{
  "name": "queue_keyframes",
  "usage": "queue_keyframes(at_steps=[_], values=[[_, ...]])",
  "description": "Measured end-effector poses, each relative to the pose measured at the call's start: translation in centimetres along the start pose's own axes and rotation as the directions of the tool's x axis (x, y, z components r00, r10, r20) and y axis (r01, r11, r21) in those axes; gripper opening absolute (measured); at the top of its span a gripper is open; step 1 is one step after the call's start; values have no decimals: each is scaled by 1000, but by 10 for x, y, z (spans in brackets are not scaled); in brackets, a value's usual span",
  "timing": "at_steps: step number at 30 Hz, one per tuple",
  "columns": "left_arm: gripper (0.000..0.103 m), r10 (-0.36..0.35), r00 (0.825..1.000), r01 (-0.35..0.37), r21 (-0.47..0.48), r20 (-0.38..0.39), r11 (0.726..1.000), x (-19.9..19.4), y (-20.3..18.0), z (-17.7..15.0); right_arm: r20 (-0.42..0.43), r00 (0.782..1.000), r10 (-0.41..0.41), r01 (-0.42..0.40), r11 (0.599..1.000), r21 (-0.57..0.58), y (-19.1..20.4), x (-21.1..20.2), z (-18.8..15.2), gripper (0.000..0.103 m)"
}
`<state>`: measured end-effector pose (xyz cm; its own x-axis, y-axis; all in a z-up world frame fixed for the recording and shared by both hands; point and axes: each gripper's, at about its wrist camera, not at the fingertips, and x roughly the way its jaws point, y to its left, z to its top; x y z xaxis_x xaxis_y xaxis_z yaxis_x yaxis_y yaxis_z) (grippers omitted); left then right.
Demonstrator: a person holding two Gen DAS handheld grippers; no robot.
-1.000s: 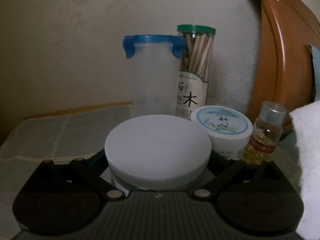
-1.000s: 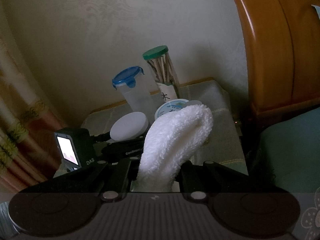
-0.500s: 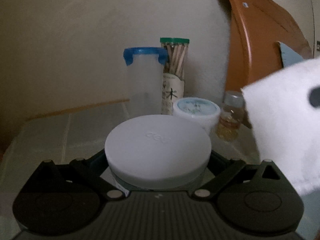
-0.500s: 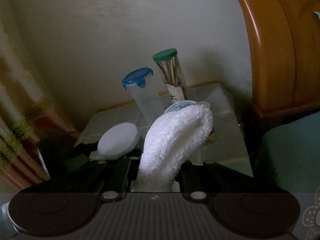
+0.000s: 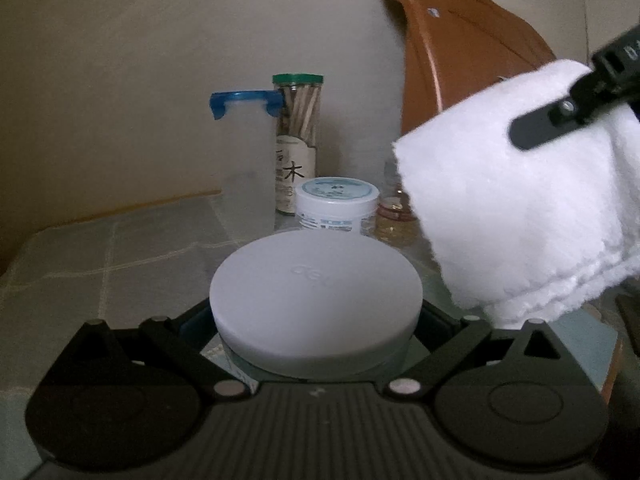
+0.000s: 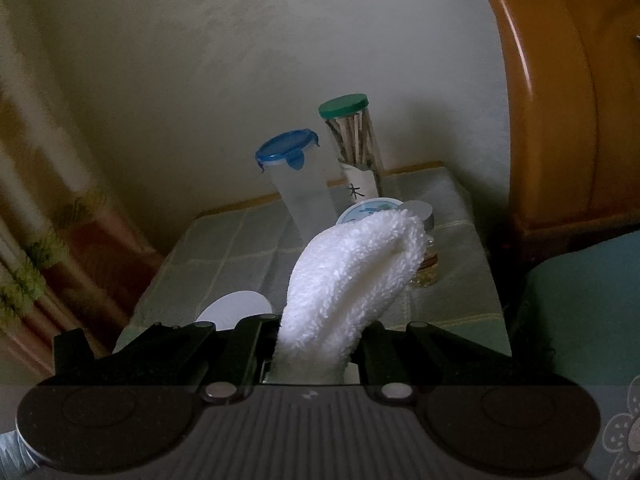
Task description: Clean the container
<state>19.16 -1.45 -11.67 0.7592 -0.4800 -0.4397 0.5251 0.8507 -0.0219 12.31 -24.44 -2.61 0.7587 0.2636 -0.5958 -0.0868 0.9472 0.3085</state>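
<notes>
A round container with a pale grey-white lid (image 5: 316, 296) sits between the jaws of my left gripper (image 5: 316, 322), which is shut on its body just under the lid. My right gripper (image 6: 316, 344) is shut on a folded white fluffy cloth (image 6: 352, 276). In the left wrist view the cloth (image 5: 512, 208) hangs just above and to the right of the lid, apart from it, with a black finger of the right gripper (image 5: 560, 120) across it. The lid's edge (image 6: 234, 314) shows low and left in the right wrist view.
On the checked tablecloth (image 5: 100, 256) stand a clear tub with a blue clip lid (image 5: 248, 152), a green-capped jar of sticks (image 5: 298, 140), a white cream jar (image 5: 336, 204) and a small amber bottle (image 5: 394, 216). A wooden headboard (image 5: 460, 60) rises at right, a curtain (image 6: 36, 240) at left.
My left gripper has drawn back from the jars with the container. The cloth has come in from the right edge and now hangs close beside the lid.
</notes>
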Motion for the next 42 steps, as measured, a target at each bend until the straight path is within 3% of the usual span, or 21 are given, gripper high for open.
queue_keyframes(at_steps=[9, 22, 31, 37, 42], values=[[99, -47, 999, 48, 69, -13, 996, -7, -6, -9, -10, 1000, -1, 1, 1000, -22, 9, 1, 0, 13], [102, -54, 998, 55, 32, -14, 998, -10, -5, -10, -12, 1000, -17, 16, 993, -119, 28, 13, 9, 13], [102, -54, 996, 57, 43, -68, 997, -19, -2, -9, -5, 999, -32, 30, 984, -176, 38, 23, 18, 13], [102, -76, 992, 83, 67, -101, 994, -26, -6, -15, 40, 995, -89, 97, 939, -330, 66, 36, 22, 13], [102, -68, 995, 71, 31, -66, 997, -32, 1, -15, 15, 996, -82, 80, 889, -451, 96, 60, 14, 13]])
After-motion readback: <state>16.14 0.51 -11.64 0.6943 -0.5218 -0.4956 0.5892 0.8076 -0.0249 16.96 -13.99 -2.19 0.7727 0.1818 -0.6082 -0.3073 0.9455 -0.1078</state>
